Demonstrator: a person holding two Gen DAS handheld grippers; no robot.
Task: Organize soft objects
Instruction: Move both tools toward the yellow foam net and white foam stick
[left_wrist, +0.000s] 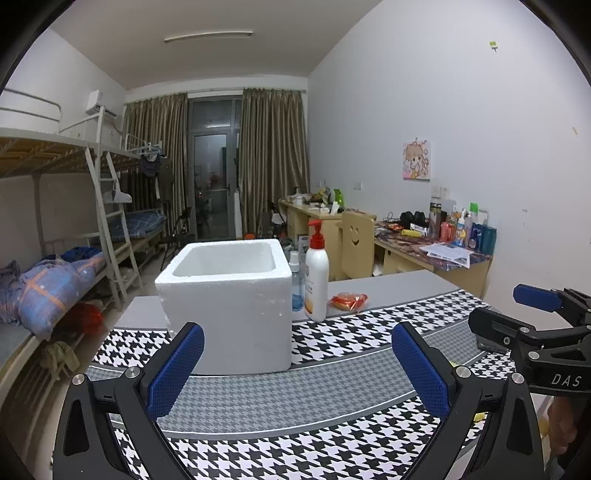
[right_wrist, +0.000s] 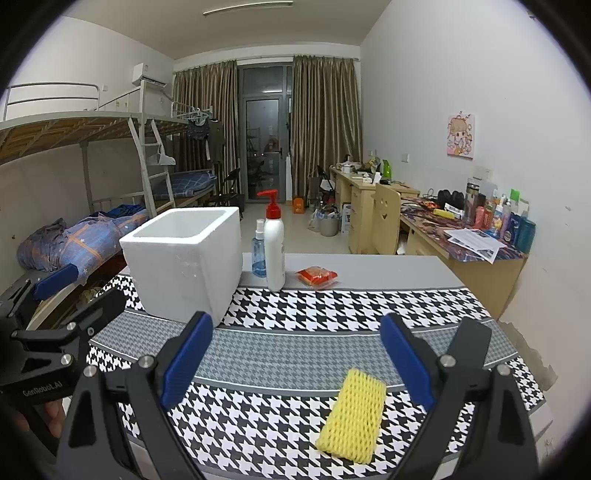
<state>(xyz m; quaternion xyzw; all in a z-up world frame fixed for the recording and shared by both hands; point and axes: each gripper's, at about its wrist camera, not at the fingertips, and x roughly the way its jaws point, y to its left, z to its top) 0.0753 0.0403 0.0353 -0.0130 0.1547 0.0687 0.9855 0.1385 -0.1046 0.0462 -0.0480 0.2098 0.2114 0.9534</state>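
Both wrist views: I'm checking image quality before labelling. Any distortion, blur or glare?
Left wrist view: fisheye bends the houndstooth cloth stripes, corners vignetted black. Right wrist view: same bending, yellow foam net and white foam box sharp, no strong glare.

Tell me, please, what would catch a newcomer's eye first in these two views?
Most likely the white foam box, standing open-topped at the left of the houndstooth table cover, with a red-capped pump bottle and a small blue spray bottle just to its right. Next, the yellow foam net sleeve lying flat near the front edge, between the blue pads of the open right gripper.
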